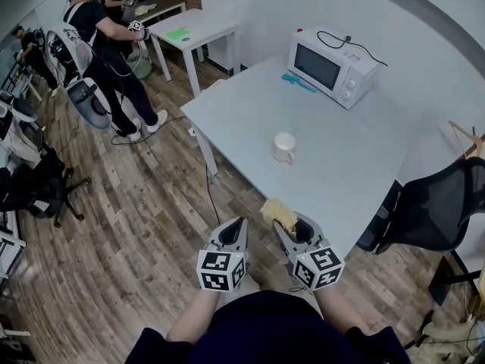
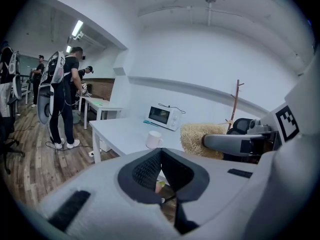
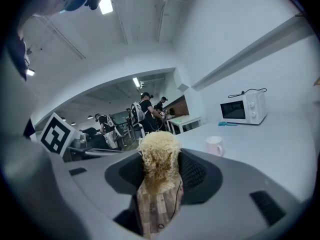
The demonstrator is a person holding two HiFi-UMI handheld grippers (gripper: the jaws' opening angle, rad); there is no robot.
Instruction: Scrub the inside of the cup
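Left tongs (image 1: 239, 223) pressed together, empty; right tongs (image 1: 291, 226) pinching yellow scrubber (image 1: 278, 211). Cup (image 1: 284, 147) upright on table (image 1: 356, 173), farther off, untouched. Scrubbing not started: reaching cup, steadying, scrubbing inside all left.

Wood-plank floor (image 1: 151, 203); white walls (image 1: 265, 6); white table (image 1: 348, 165) w/ microwave (image 1: 331, 67); black chair (image 1: 443, 211) at right; strip lights (image 2: 77, 28) overhead.

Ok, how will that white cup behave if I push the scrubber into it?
The cup stands upright and alone on the smooth table, so it will probably slide or tip unless steadied. It looks ceramic, so likely slippery and breakable. The scrubber looks fibrous and should give.
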